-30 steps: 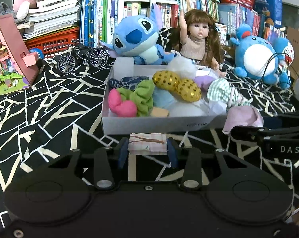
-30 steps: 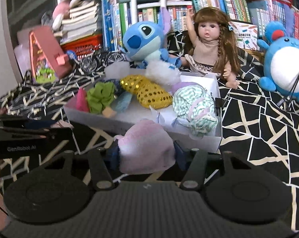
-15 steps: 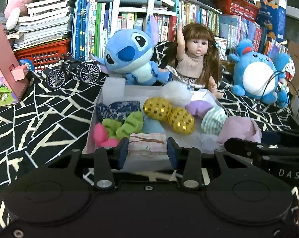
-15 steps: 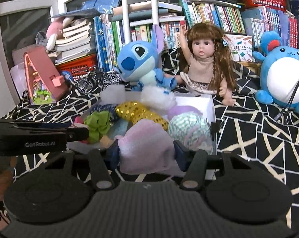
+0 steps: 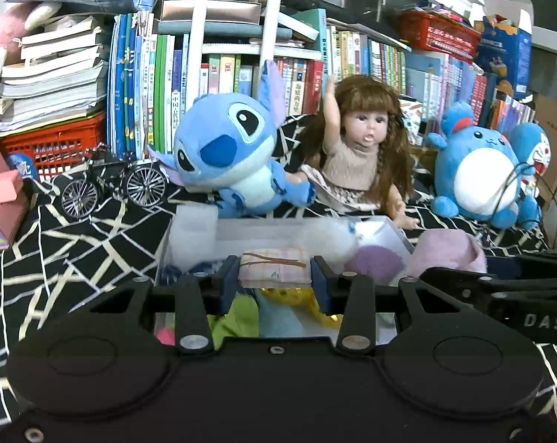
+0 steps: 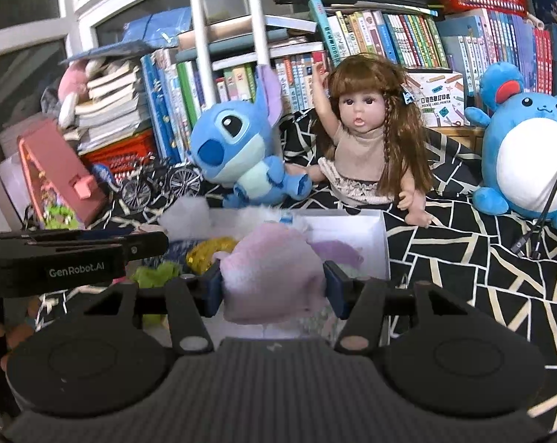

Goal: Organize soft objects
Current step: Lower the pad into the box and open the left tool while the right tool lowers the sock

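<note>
**Both grippers now over the white box**

Since 1 second ago, you have carried both loads forward and up, from short of the white box (image 5: 398, 238) to above its contents. Your left gripper (image 5: 274, 277) is clamped on the small folded plaid cloth (image 5: 273, 269), above the gold sequin scrunchie (image 5: 289, 295). Your right gripper (image 6: 273, 284) grips the pale pink fuzzy cloth (image 6: 271, 269) over the box's right half. Far behind sit the Stitch plush (image 5: 226, 151) and doll (image 5: 359, 147).
</note>
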`<action>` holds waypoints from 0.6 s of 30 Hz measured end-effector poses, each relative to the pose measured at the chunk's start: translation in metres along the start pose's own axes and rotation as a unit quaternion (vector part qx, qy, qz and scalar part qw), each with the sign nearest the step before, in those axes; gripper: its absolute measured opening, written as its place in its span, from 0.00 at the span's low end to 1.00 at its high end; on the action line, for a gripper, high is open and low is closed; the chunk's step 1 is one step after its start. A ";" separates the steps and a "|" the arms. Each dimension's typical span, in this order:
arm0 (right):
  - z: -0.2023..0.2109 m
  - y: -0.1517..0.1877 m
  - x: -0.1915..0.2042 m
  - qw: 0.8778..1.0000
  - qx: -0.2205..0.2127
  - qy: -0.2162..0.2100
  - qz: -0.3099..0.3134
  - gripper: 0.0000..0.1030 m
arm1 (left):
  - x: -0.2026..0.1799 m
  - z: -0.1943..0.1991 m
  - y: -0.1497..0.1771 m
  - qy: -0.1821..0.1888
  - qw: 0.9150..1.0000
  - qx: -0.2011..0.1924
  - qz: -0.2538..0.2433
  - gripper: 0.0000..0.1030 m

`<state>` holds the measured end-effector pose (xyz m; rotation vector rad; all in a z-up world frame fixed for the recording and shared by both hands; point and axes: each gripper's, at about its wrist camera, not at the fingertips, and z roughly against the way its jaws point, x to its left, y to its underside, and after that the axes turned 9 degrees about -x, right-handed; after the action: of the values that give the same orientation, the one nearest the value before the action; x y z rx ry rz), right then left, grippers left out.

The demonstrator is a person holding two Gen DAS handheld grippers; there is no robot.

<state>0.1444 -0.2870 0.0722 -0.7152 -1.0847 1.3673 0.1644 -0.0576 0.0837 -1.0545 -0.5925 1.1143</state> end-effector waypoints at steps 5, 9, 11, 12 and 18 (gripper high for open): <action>-0.024 -0.008 -0.008 0.999 0.020 -0.006 -0.030 0.57 | 0.006 -0.025 -0.004 -0.008 1.000 0.016 0.010 0.39; -0.038 -0.003 -0.008 0.998 0.038 -0.007 -0.043 0.57 | 0.006 -0.034 0.005 -0.003 0.999 0.035 0.024 0.39; -0.042 0.002 -0.007 0.998 0.046 -0.009 -0.043 0.58 | 0.003 -0.034 0.011 0.002 0.999 0.042 0.018 0.39; -0.044 0.005 -0.006 0.998 0.050 -0.008 -0.040 0.57 | 0.002 -0.036 0.015 0.003 0.999 0.046 0.013 0.39; -0.053 0.015 -0.010 0.997 0.066 -0.001 -0.050 0.58 | -0.003 -0.040 0.026 0.003 0.998 0.056 0.011 0.39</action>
<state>0.1879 -0.2854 0.0362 -0.5551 -1.0087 1.3406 0.1849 -0.0739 0.0438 -0.9695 -0.5098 1.1494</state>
